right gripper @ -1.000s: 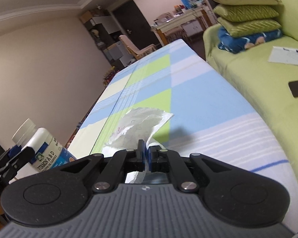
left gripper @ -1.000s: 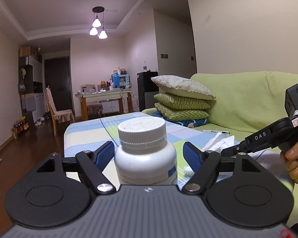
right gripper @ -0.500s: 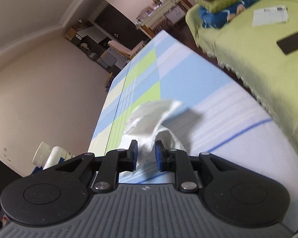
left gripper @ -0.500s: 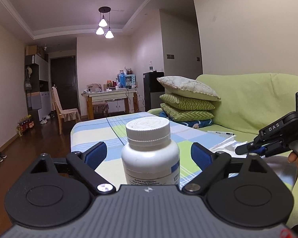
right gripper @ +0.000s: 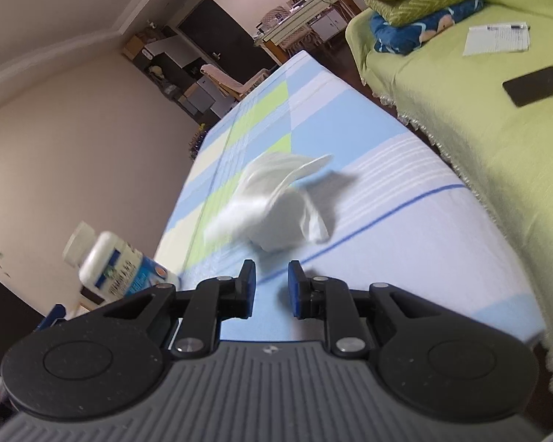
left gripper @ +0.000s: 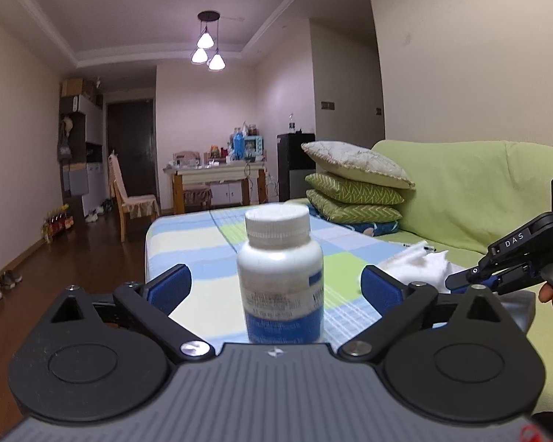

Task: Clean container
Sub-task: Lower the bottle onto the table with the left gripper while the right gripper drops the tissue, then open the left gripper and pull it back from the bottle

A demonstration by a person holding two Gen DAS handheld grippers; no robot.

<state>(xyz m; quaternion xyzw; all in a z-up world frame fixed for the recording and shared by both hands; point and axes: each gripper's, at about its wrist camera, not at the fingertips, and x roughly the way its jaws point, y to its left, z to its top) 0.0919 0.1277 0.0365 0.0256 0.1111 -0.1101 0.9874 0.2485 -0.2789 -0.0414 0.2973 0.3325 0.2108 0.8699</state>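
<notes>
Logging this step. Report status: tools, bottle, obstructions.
Left tool opening, clear of the pill bottle. Right tool closing, empty; tissue dropped on the tablecloth. Nothing in the way.

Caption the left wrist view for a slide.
Left hand-held gripper opening around an upright white bottle on the checked tablecloth, pads clear of it.

One bottle (left gripper: pixel 280 276), one tissue (right gripper: pixel 276 202), three pillows (left gripper: pixel 354 188)

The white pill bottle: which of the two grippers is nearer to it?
Left. The left gripper has the bottle between its opening fingers, untouched. The right gripper is off to the side by the crumpled tissue.
</notes>
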